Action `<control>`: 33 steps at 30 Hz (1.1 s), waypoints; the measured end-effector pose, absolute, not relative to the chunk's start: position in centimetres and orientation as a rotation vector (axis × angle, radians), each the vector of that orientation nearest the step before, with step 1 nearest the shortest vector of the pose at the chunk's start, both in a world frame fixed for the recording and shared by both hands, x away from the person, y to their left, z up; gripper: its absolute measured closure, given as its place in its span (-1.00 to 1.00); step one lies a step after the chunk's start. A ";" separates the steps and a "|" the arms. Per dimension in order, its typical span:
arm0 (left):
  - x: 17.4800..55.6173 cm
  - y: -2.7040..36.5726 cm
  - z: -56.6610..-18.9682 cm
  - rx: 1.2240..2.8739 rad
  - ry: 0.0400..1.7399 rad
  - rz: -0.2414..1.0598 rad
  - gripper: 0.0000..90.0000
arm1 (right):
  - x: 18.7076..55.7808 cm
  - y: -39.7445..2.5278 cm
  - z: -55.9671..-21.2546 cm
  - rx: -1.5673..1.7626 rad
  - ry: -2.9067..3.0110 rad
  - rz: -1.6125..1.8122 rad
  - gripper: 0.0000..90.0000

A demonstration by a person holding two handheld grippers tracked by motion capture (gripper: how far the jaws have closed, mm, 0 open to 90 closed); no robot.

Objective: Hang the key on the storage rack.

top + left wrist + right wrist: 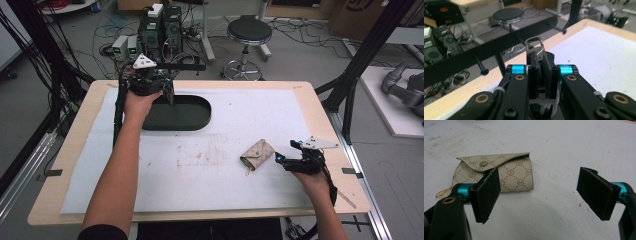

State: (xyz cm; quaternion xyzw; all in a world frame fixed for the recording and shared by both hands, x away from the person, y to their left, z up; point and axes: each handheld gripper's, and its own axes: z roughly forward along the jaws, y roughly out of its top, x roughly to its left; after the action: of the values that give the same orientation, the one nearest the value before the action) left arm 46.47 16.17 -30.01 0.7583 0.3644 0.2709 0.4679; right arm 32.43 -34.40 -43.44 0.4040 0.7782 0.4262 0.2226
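Left gripper (167,92) up near the far left corner of the table (75,165), over the near-left rim of the black tray (192,117). Jaws nearly together, clamped on a small metal clasp (535,48); its loop stands up above the pads. What hangs below the clasp is hidden by the jaws, and the tray's inside is too dark to read.

Middle of the white mat (225,185): bare, with faint brown stains.

Toward the right edge: a beige patterned pouch (499,173) lies flat, flap snapped shut, a thin gold ring or strap poking out at one end, partly cut off by a jaw. Right gripper (280,159) sits just beside it, jaws wide apart, nothing held.

Risks, as I judge them: the clasp is pinched by little metal and could twist or slip out. The right jaws are offset from the pouch; closing from here could nudge it aside or catch the flap alone.
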 end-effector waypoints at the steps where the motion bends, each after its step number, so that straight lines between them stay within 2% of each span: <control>1: 46.6 16.1 -30.3 1.864 0.894 0.659 0.86 | 32.4 -34.4 -43.5 1.117 2.150 1.178 -0.57; 23: 49.1 14.9 -32.3 1.878 0.934 0.615 0.84 | 32.5 -34.2 -43.7 1.126 2.166 1.174 -0.57; 25: 49.0 14.9 -32.3 1.885 0.933 0.613 0.77 | 32.6 -34.2 -43.7 1.126 2.166 1.175 -0.57; 26: 49.0 14.9 -32.4 1.878 0.929 0.603 0.61 | 32.6 -34.2 -43.7 1.126 2.167 1.174 -0.57; 28: 48.7 15.0 -32.6 1.892 0.920 0.590 0.51 | 32.6 -34.2 -43.7 1.123 2.167 1.177 -0.57; 33: 47.1 15.7 -33.9 1.889 0.924 0.552 0.33 | 32.6 -34.3 -43.6 1.119 2.163 1.179 -0.57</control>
State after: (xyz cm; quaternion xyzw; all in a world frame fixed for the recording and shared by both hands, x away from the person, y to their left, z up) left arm 47.07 15.71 -33.94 0.7691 0.3762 0.2246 0.4653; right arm 32.59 -34.27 -43.62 0.4038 0.7805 0.4255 0.2161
